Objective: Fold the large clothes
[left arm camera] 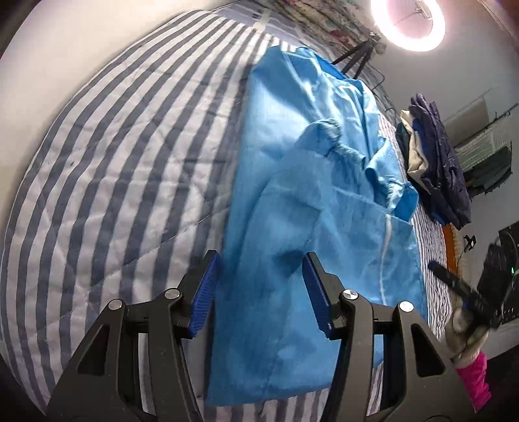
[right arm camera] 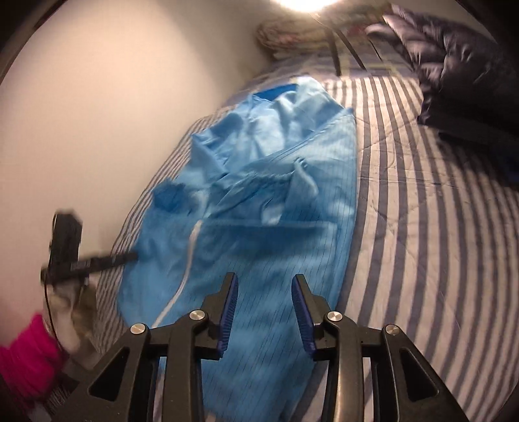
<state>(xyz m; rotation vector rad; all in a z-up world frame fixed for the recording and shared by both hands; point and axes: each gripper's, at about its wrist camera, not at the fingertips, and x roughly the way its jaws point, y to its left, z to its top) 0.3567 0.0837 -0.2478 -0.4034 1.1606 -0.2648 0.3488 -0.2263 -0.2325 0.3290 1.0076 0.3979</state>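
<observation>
A large light-blue garment (left arm camera: 308, 181) with a white zip line lies lengthwise on the striped bed, crumpled at its far half, and also fills the right wrist view (right arm camera: 275, 207). My left gripper (left arm camera: 261, 259) stands open over the garment's near end, its blue pads apart with fabric below them and none pinched. My right gripper (right arm camera: 264, 280) is open too, above the near part of the garment, and nothing is pressed between its pads. A gloved hand with a pink sleeve (right arm camera: 29, 350) holds the left gripper at the garment's left edge.
The blue-and-white striped quilt (left arm camera: 113, 162) covers the bed. A pile of dark and beige clothes (left arm camera: 434, 168) lies beside the garment, seen again as a dark puffy pile (right arm camera: 460, 58). A ring light (left arm camera: 408, 22) on a tripod stands at the far end. A pale wall (right arm camera: 113, 97) borders the bed.
</observation>
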